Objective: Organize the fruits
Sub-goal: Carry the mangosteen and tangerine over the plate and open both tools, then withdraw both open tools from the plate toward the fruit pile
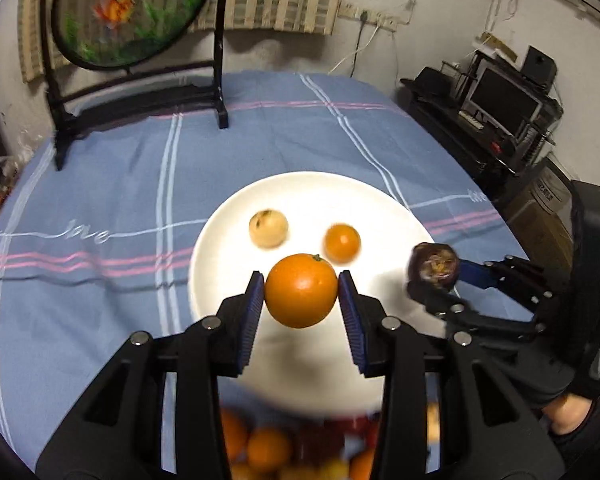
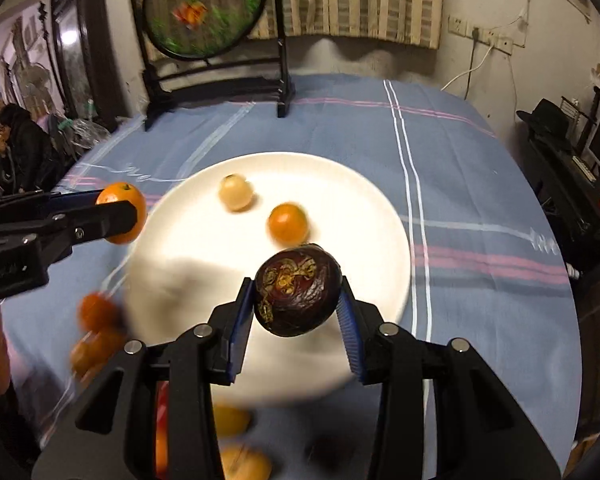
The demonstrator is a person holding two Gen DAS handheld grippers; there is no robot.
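Note:
My left gripper (image 1: 301, 291) is shut on an orange (image 1: 301, 290), held above the near part of a white plate (image 1: 220, 248). My right gripper (image 2: 298, 294) is shut on a dark purple passion fruit (image 2: 298, 290) over the plate's (image 2: 360, 200) near right side. On the plate lie a pale round fruit (image 1: 268, 228) (image 2: 236, 192) and a small orange (image 1: 342, 243) (image 2: 288, 223). In the right wrist view the left gripper (image 2: 118, 216) with its orange (image 2: 124, 200) shows at the left. In the left wrist view the right gripper (image 1: 434, 276) with the passion fruit (image 1: 433, 266) shows at the right.
A blurred heap of oranges and other fruit (image 1: 284, 448) (image 2: 96, 332) lies near me in front of the plate. A black stand with a round painted screen (image 1: 136, 12) is at the table's far side. The blue checked tablecloth (image 1: 120, 184) covers the table; shelves with a monitor (image 1: 500, 100) stand at the right.

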